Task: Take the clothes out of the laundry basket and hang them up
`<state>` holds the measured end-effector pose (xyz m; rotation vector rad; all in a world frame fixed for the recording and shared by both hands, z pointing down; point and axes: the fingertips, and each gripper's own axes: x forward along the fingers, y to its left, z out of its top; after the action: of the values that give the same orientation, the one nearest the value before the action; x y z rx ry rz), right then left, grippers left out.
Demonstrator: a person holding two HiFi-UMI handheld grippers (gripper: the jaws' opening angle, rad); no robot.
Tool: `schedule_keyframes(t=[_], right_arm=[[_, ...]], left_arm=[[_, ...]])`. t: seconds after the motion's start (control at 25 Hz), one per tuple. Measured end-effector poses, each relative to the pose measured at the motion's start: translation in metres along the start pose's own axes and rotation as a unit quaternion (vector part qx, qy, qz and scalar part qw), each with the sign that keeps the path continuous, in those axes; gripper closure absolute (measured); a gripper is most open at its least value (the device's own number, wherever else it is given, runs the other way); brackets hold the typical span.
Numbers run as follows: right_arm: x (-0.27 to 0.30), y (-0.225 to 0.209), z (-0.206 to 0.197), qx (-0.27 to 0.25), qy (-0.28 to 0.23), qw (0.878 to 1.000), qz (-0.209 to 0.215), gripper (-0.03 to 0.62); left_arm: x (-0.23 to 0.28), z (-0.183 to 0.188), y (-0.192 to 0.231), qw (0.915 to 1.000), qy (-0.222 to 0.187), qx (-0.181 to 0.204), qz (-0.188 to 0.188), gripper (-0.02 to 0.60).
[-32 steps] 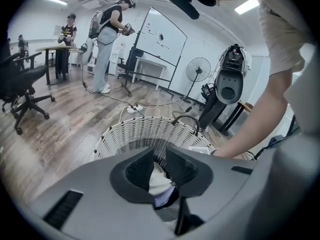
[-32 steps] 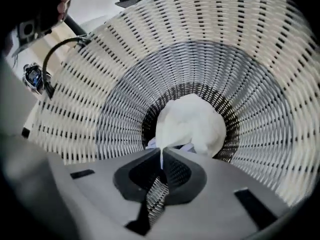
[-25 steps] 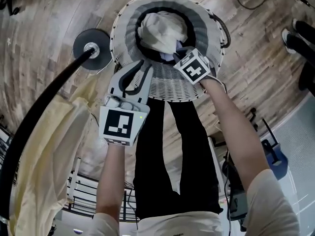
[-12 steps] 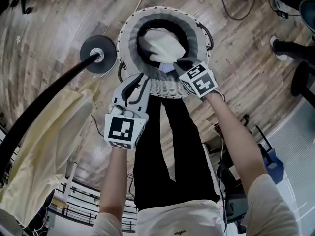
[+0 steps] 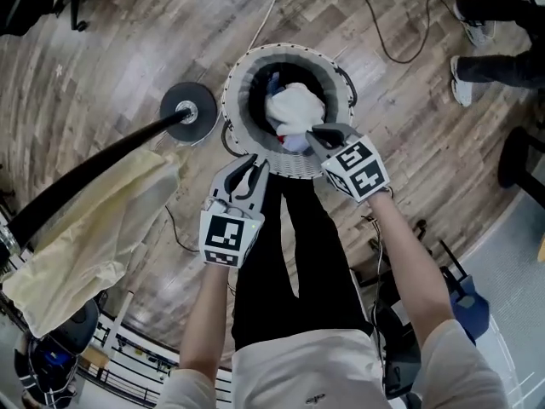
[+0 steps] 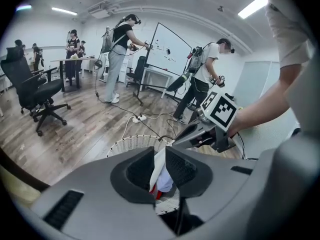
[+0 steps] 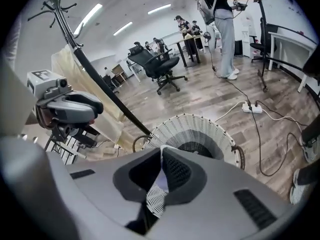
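Risk: the right gripper (image 5: 317, 133) seems to have only a thin edge of the white garment (image 5: 294, 109). The rest hangs down into the laundry basket (image 5: 232, 100), so its weight, or a snag on the clothes underneath, could pull the fold free during the lift.
Right jaws: pressed nearly together, pinching that edge over the basket opening.
Left gripper (image 5: 247, 169): jaws partly spread with nothing between them. It hovers by the basket's near rim, touching nothing

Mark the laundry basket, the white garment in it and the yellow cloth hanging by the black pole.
Laundry basket (image 5: 288, 165), head view, near wicker wall.
White garment (image 5: 295, 107), head view, middle of bundle.
Yellow cloth (image 5: 81, 233), head view, middle of fabric.
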<state>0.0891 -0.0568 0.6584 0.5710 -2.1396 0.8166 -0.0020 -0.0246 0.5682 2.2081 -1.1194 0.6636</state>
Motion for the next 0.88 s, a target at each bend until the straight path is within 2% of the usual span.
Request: schedule_keyframes(t=[0.24, 0.48, 0.68, 0.88], right_arm=[[-0.058, 0.03, 0.046, -0.028, -0.04, 0.999, 0.001, 0.577], [-0.13, 0.047, 0.112, -0.058, -0.112, 0.992, -0.018, 0.577], [-0.19, 0.075, 0.168, -0.096, -0.177, 0.979, -0.032, 0.577], [-0.255, 0.104, 0.223, -0.144, -0.245, 0.958, -0.037, 0.577]], left_arm=[[-0.012, 0.021, -0.009, 0.9998, 0.0, 0.02, 0.006, 0.502], [-0.028, 0.043, -0.009, 0.9996, -0.002, 0.025, 0.016, 0.502], [-0.052, 0.048, -0.015, 0.999, 0.006, 0.04, 0.019, 0.501], [-0.066, 0.069, -0.018, 0.9983, -0.005, 0.052, 0.025, 0.5]])
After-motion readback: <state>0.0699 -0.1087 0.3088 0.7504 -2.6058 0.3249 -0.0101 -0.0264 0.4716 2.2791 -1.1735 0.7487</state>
